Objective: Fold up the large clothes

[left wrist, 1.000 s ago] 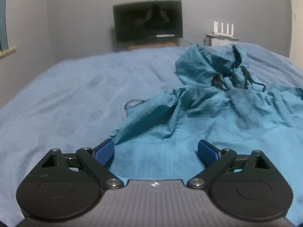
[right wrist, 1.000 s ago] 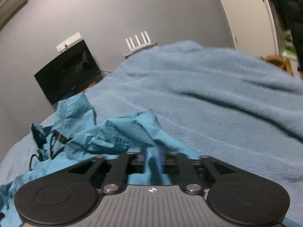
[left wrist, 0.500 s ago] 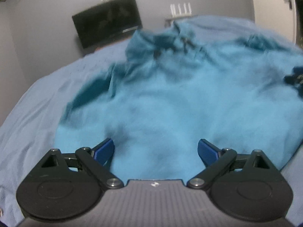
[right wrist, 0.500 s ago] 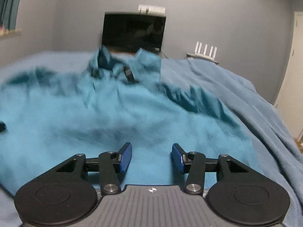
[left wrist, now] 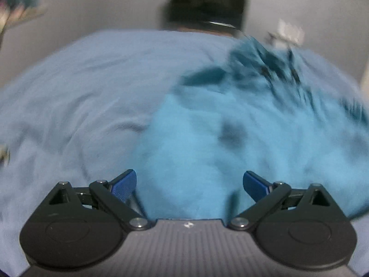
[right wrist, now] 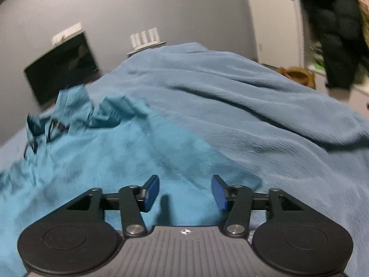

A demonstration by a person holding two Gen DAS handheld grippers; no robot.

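As it lies limp ahead of both grippers, hoodie looks soft, light | left gripper wide, empty | right gripper opening, empty | pinch hem corners.

No legible txt, labels or nos. anywhere.

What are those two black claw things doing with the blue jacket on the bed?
A person holds a gripper in each hand and is folding a teal jacket spread on a blue blanket. Right now neither one grips it. The left gripper is wide open over the jacket's near edge. The right gripper is opening its jaws, with nothing pinched between them. The jacket's hood end lies bunched at the far side.
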